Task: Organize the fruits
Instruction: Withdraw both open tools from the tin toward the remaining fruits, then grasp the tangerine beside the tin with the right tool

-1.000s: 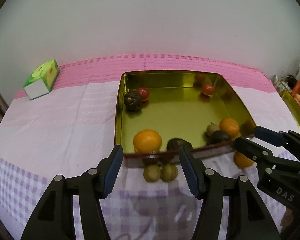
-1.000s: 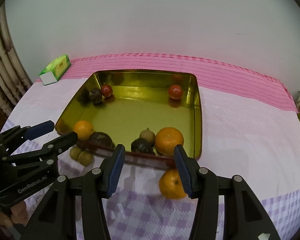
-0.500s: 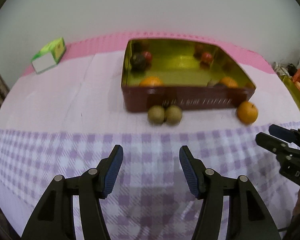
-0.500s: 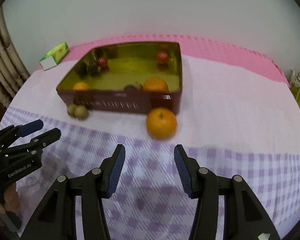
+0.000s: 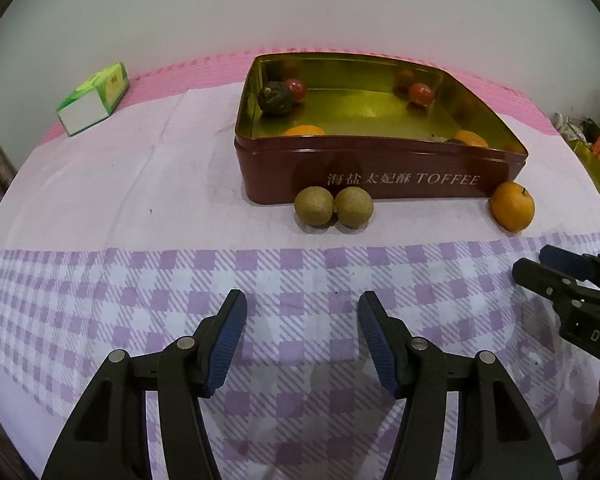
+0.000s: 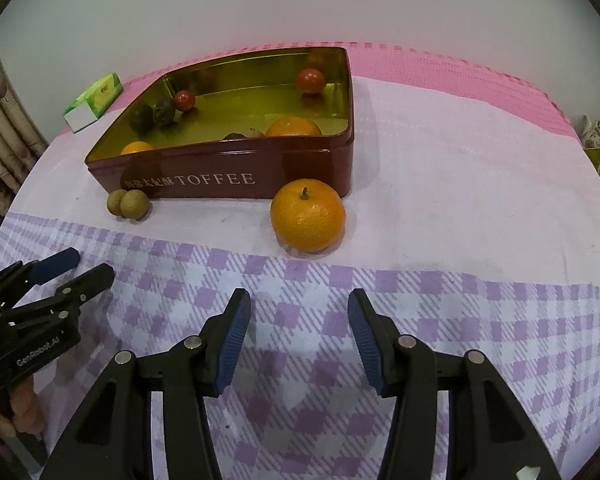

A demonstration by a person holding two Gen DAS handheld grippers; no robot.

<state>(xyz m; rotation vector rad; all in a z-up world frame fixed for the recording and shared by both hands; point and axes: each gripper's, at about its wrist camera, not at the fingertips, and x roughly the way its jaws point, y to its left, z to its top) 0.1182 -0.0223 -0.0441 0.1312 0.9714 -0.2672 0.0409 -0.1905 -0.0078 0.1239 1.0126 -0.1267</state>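
A dark red tin [image 5: 380,168] holding several fruits sits on a cloth-covered bench [image 5: 140,184]. Outside it, touching its front wall, lie two small brown fruits [image 5: 334,206] and an orange [image 6: 307,220]. The left gripper [image 5: 302,344] and right gripper [image 6: 299,336] hover near, spread and empty. The right should likely centre on the orange and close gently, so it does not roll.

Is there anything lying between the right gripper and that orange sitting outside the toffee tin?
Nothing visible. Only bare checked tablecloth lies between the open right gripper and the orange, which rests against the tin's front wall.
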